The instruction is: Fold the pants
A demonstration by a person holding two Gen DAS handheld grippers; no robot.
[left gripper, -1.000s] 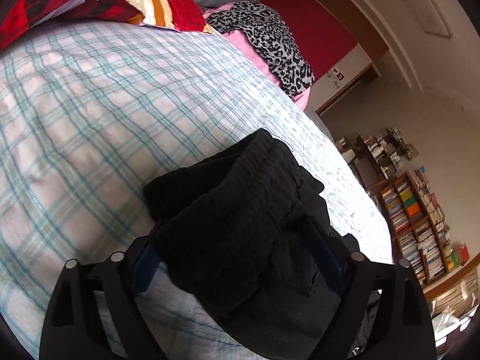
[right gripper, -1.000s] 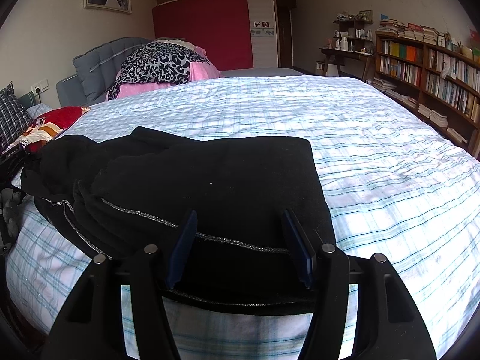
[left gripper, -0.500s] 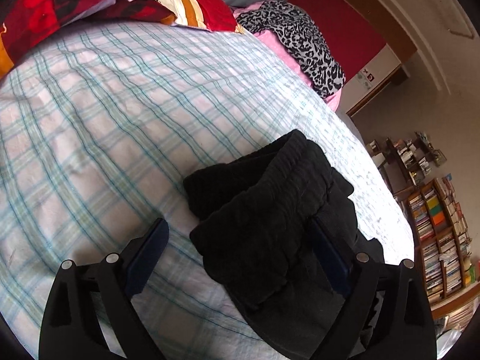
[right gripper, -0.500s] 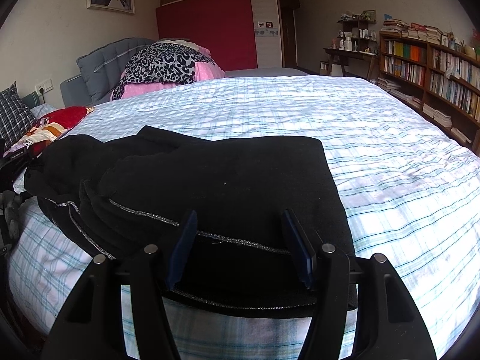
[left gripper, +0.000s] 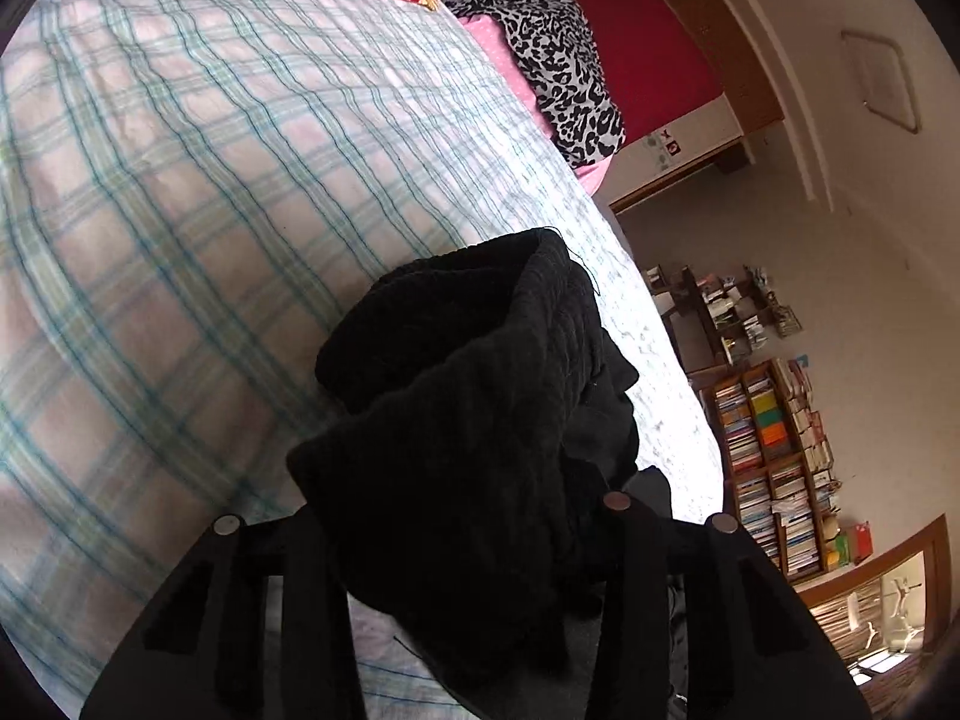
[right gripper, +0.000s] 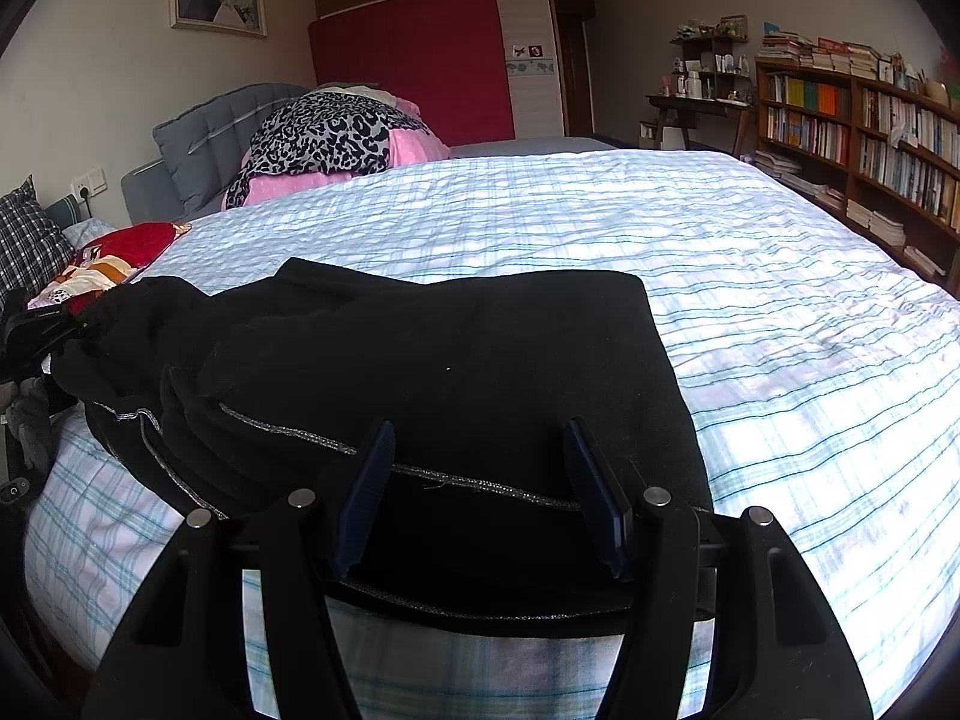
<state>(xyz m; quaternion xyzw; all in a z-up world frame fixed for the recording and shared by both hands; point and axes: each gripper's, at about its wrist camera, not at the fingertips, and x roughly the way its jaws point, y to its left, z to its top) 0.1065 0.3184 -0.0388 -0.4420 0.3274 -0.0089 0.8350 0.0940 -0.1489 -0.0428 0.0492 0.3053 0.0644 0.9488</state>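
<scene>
Black pants (right gripper: 456,360) lie partly folded on the plaid bed sheet (right gripper: 780,312). In the left wrist view the bunched waistband end of the pants (left gripper: 480,396) is lifted and hangs over my left gripper (left gripper: 468,546), whose jaws have drawn close around the cloth; the fingertips are hidden by it. The left gripper also shows at the left edge of the right wrist view (right gripper: 36,330), holding that end. My right gripper (right gripper: 480,492) is open, its blue pads on either side of the near pant edge with the silver seam (right gripper: 456,480).
A leopard-print cloth on pink bedding (right gripper: 336,138) and a grey headboard (right gripper: 204,138) stand at the bed's far end. Red patterned pillows (right gripper: 108,258) lie at the left. Bookshelves (right gripper: 870,138) line the right wall.
My left gripper went from wide open to closed on the waistband end and lifted it. The right gripper stayed open at the near edge.
</scene>
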